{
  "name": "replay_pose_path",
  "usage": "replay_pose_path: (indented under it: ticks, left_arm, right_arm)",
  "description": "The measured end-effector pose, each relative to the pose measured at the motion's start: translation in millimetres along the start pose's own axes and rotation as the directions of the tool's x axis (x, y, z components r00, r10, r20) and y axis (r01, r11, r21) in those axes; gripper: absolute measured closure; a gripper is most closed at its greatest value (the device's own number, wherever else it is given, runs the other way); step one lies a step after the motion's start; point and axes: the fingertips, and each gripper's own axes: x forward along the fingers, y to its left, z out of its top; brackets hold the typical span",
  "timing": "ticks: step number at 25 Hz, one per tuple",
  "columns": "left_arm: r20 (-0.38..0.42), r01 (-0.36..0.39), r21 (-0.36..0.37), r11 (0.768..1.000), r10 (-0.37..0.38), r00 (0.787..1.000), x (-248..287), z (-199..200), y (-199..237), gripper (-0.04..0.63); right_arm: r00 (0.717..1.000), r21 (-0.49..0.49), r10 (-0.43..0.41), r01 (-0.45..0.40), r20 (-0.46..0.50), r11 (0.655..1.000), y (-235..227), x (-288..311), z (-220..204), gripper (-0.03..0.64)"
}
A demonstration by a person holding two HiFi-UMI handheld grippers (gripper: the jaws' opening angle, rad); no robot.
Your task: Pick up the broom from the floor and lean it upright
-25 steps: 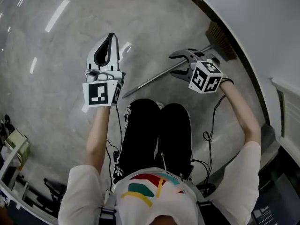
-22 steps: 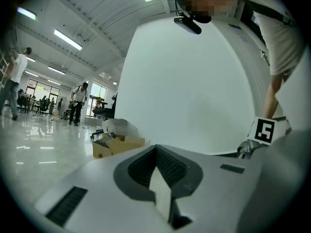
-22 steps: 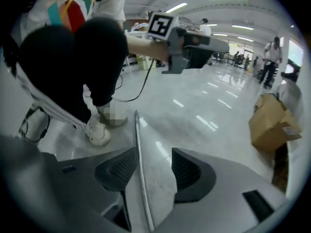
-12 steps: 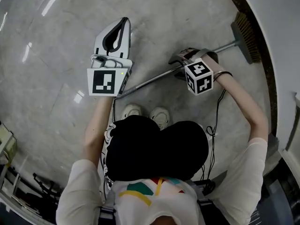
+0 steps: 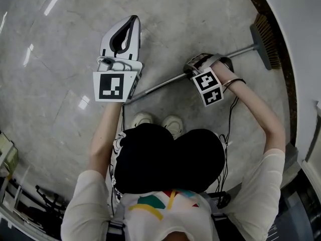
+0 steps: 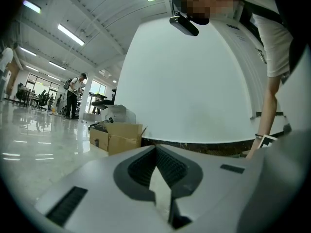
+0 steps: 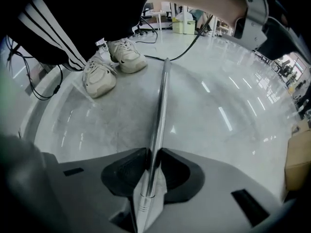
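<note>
The right tool is pointing steeply down at the floor, and its jaws are closing on the broom. In the right gripper view the metal handle is running straight between the pads, which are touching it on both sides. The broom is lying flat on the floor, with its brush head sitting near the wall and its handle reaching toward the person's shoes. The left tool is hovering level beside the handle, jaws together and gripping nothing.
</note>
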Motion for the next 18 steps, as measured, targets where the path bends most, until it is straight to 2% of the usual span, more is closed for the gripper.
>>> replay_pose_path:
  ticks: [4,9,13,18]
  left_arm:
    - [0.016,-0.020,0.009,1.000,0.020,1.000,1,10,7,0.552]
    - [0.028,-0.077,0.068,0.995,0.075,0.997,-1,40,33,0.551]
    - [0.129,-0.164,0.118,0.979,0.149,0.980,-9,119,59,0.551]
    - [0.274,-0.245,0.165,0.955,0.194,0.942,-30,236,81,0.551]
  right_arm:
    - [0.999,0.122,-0.017,0.011,0.046,0.993,-5,-6,-1,0.529]
    - [0.982,0.233,-0.154,0.124,0.113,0.964,-45,-44,9,0.532]
    - [0.949,0.319,-0.284,0.230,0.134,0.919,-91,-99,11,0.532]
    - [0.900,0.416,-0.416,0.331,0.132,0.847,-131,-172,19,0.534]
